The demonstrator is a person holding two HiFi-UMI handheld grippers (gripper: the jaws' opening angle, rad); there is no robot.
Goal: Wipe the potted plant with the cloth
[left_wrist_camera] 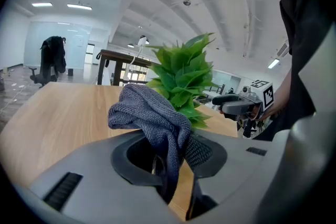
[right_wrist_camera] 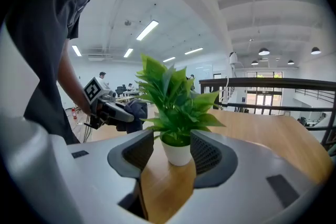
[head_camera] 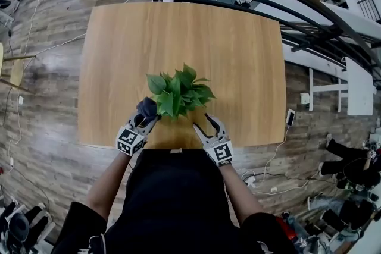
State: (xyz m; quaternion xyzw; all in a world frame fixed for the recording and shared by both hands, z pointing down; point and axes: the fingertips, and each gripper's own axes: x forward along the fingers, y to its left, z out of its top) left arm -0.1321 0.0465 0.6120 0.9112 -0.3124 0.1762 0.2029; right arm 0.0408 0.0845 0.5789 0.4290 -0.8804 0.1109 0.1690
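We log the left gripper (head_camera: 144, 116) clamped on the grey cloth (left_wrist_camera: 149, 113), at 8 o'clock of the potted plant (head_camera: 178, 94). The right gripper (head_camera: 201, 121) sits at 4 o'clock, jaws apart.

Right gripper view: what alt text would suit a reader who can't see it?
Open grey jaws frame a leafy plant in a white pot on a wooden table. At left, the left gripper holds a grey cloth.

A leafy green potted plant (head_camera: 180, 92) sitting near the front edge of a light wooden table (head_camera: 178, 33), left gripper (head_camera: 146, 118) holding a bunched dark grey cloth (head_camera: 146, 107) beside its leaves, right gripper (head_camera: 204, 123) hovering opposite, jaws apart
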